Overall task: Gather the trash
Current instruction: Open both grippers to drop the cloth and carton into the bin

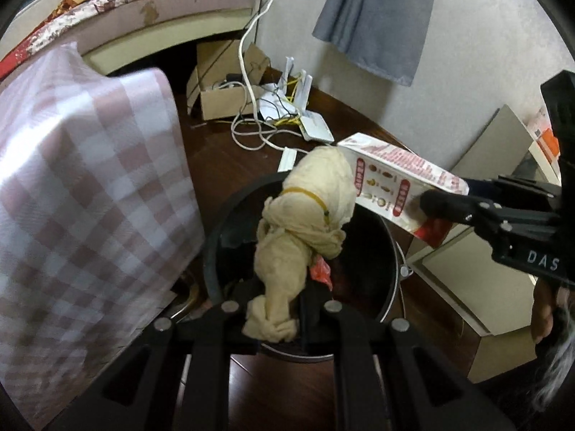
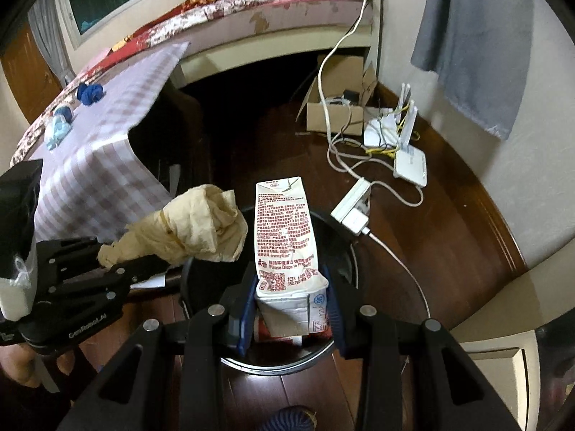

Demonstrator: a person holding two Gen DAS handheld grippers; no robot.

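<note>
- My left gripper (image 1: 276,318) has its jaws clamped on one cream rag (image 1: 305,215), hanging above the bin (image 1: 215,251).
- My right gripper (image 2: 287,309) grips one flattened carton (image 2: 284,230) between its jaws, over that one bin.

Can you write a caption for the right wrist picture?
Right gripper holds a milk carton over the black bin; left gripper holds a crumpled cloth.

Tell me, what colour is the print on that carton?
Red print on a white carton, clearest in the right wrist view.
</note>
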